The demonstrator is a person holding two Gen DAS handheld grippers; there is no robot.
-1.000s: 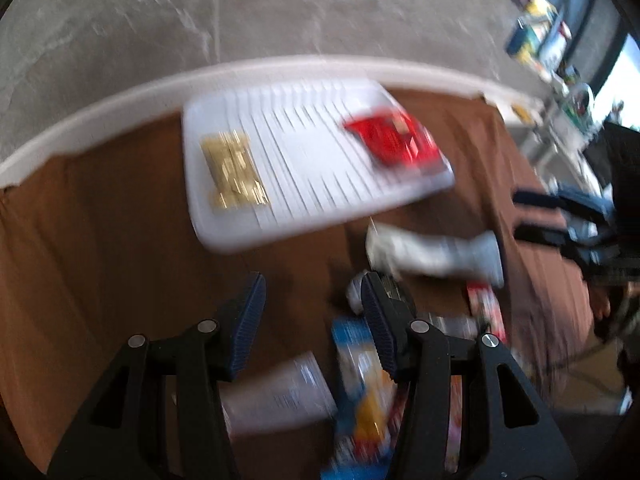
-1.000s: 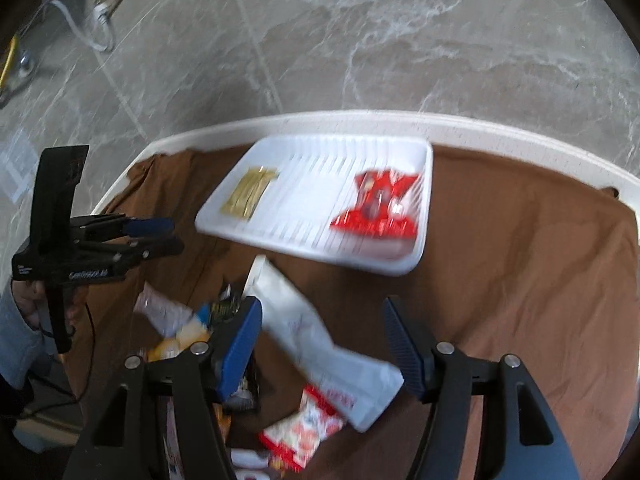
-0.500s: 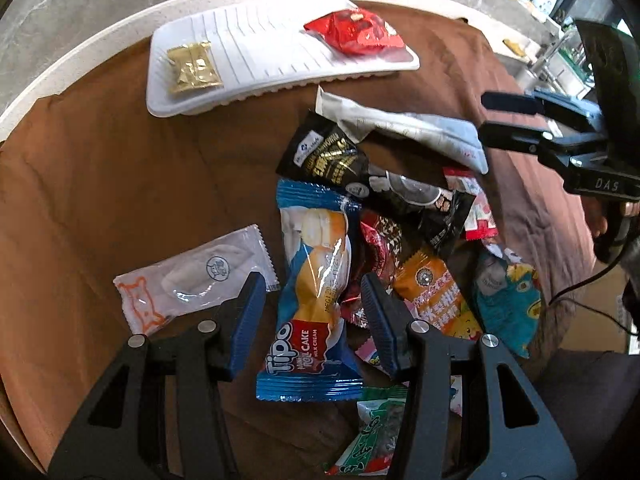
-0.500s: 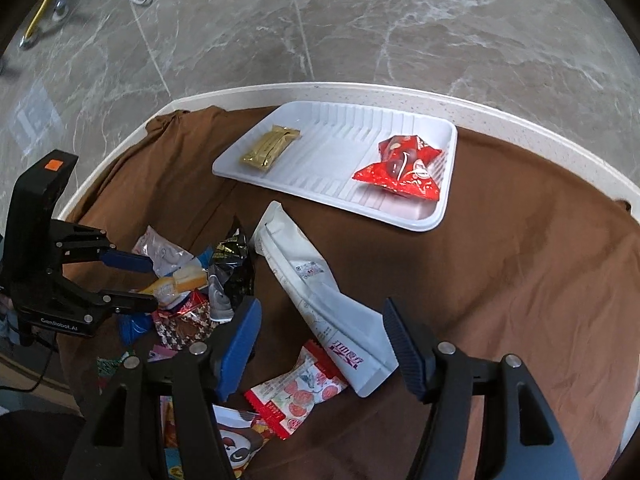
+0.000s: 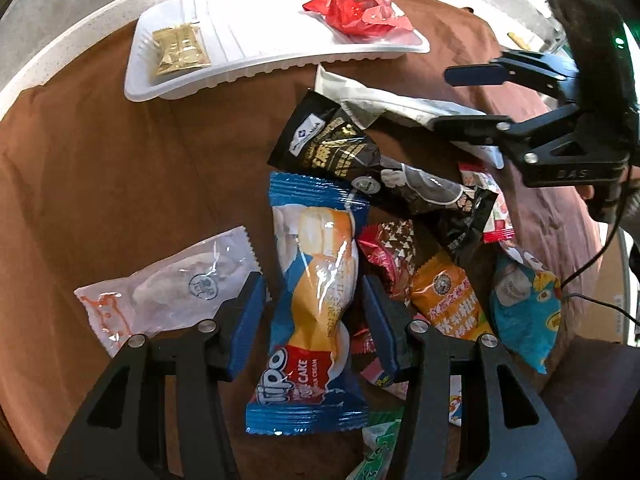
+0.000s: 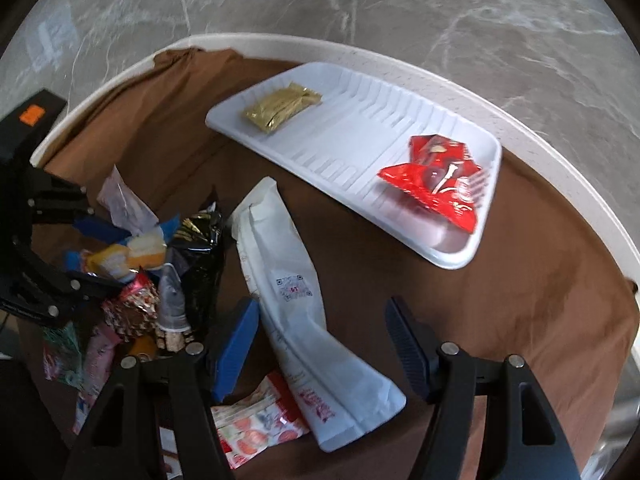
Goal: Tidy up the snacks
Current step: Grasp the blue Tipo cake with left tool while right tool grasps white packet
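Note:
A blue Tipo cake packet [image 5: 316,280] lies on the brown cloth between the jaws of my left gripper [image 5: 314,316]. Those jaws are closing, and a thin gap still shows at each pad. My right gripper [image 6: 320,340] stands open astride a long white pouch [image 6: 288,280] without touching it. At the table's far side, a white ribbed tray [image 6: 360,132] holds a gold packet [image 6: 284,106] at one end and a red packet [image 6: 436,180] at the other. Each view shows the other gripper: the right gripper [image 5: 444,99] and the left gripper [image 6: 104,256].
Several loose snacks crowd around the cake packet: a black packet [image 5: 328,144], a clear white wrapper [image 5: 168,288], an orange packet [image 5: 448,300] and a teal one [image 5: 524,304]. The round table's white rim [image 6: 560,148] curves just behind the tray.
My left gripper has sunk toward the pile, and the cake packet now sits between its narrowing jaws. My right gripper has dropped and rolled over the white pouch.

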